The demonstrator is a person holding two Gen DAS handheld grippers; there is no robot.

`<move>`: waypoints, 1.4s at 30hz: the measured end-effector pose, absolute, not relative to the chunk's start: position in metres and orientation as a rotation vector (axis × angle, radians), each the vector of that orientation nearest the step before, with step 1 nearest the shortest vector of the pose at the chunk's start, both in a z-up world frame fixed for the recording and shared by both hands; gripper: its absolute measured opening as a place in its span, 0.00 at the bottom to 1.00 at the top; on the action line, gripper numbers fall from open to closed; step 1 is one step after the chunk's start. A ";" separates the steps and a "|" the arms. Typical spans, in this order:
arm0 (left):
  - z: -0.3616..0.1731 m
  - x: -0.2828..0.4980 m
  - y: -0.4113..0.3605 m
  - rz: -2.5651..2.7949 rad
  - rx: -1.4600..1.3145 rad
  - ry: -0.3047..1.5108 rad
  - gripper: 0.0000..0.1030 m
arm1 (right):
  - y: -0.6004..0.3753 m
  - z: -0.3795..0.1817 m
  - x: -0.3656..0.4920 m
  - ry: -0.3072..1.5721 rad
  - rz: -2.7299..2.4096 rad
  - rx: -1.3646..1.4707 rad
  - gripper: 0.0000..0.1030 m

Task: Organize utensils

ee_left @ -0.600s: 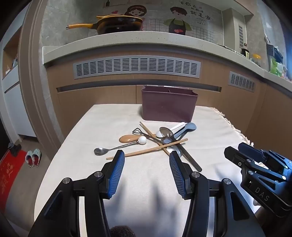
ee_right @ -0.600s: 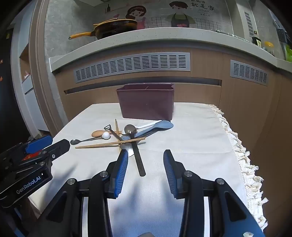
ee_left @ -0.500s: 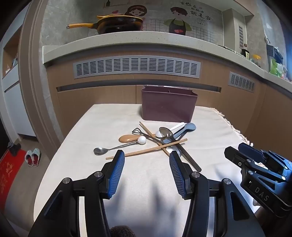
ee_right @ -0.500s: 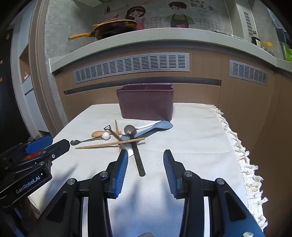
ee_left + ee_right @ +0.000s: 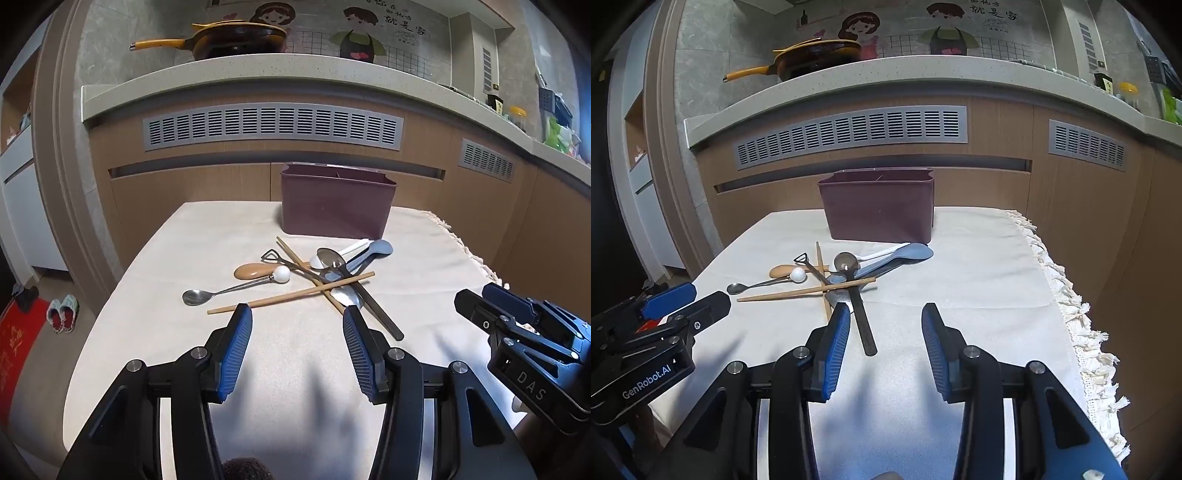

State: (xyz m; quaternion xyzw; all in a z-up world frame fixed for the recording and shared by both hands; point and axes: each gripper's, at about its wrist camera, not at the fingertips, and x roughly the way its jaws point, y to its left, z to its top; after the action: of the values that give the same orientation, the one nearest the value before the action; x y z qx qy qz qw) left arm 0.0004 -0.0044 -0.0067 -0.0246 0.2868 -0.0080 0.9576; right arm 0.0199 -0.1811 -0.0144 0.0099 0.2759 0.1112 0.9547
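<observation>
- Almost nothing is changed from the earlier frames: both claws are kept low over the near end of the tabletop point(image 5: 177, 258), and the heap of utensils lies where it lay.
- In the left wrist view the left claw point(image 5: 297, 314) is seen spread wide with nothing between its blue pads; its tips are held just short of the chopstick point(image 5: 291, 295) at the centre of the frame.
- In the right wrist view the right claw point(image 5: 882, 310) is likewise held fully apart and empty, tilted down toward the black-handled spoon point(image 5: 855, 291), whose handle lies just beside the left pad.
- The utensils are crossed in one pile at mid-frame: a steel spoon with a white ball end point(image 5: 236, 290), a wooden spoon point(image 5: 253, 271), a blue spoon point(image 5: 373, 249) and a white one point(image 5: 340, 254).
- The maroon holder point(image 5: 334, 206) stands upright behind the pile, near the tabletop's far edge, its divided top open to receive them.
- Wide openings are probably kept so that a thin handle can be straddled from above; the outermost pieces seem easiest to lift first.
</observation>
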 end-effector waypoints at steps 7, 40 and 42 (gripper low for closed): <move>-0.011 0.001 -0.005 -0.018 -0.058 0.590 0.51 | -0.180 -0.015 0.019 0.562 0.227 0.018 0.37; -0.013 0.001 -0.003 -0.030 -0.063 0.614 0.51 | -0.182 -0.015 0.020 0.574 0.224 0.024 0.37; -0.014 0.001 -0.004 -0.032 -0.063 0.617 0.51 | -0.181 -0.015 0.019 0.575 0.224 0.022 0.37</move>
State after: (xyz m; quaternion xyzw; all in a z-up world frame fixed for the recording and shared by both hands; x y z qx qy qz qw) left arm 0.0006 -0.0038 -0.0142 -0.0312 0.3035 -0.0159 0.9522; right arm 0.0193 -0.1814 -0.0152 0.0110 0.2829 0.1104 0.9527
